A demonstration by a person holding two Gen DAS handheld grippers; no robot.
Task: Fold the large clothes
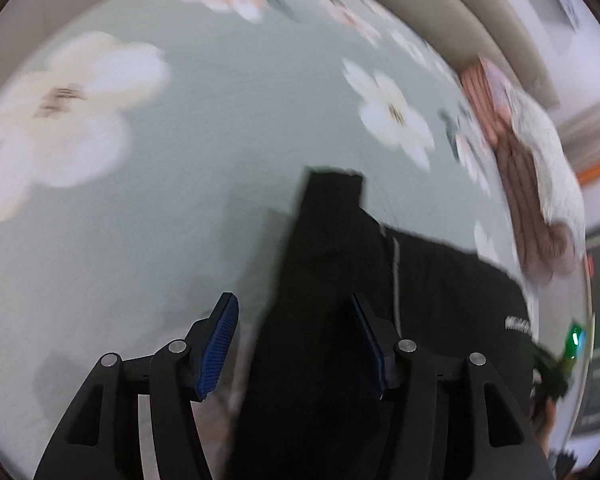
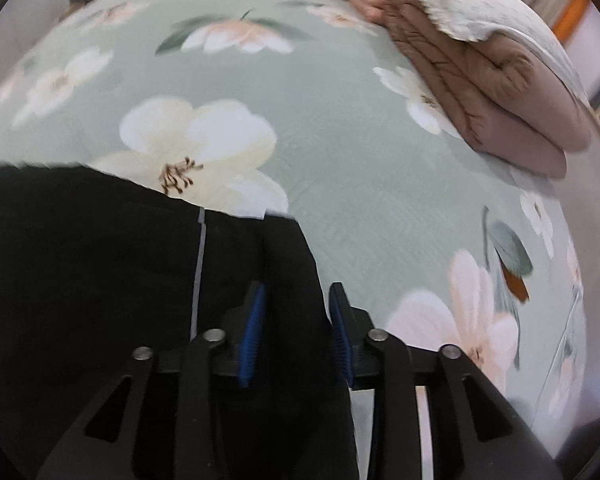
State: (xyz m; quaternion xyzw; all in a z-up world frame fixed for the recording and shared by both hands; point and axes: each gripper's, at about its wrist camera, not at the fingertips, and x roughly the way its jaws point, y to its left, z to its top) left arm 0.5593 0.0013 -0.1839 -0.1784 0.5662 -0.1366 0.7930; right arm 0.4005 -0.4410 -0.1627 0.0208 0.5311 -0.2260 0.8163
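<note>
A black garment with a grey zipper lies on a pale green bedspread with large flowers. In the left wrist view a black sleeve or fold of it runs up between the fingers of my left gripper, whose jaws stand wide apart around it. In the right wrist view the same black garment fills the lower left. My right gripper has its blue pads close on a thick fold of the black cloth at the garment's right edge.
A folded pink quilt with a white cover lies at the far right of the bed, also in the left wrist view. The bedspread stretches beyond the garment. A beige headboard or wall edges the bed.
</note>
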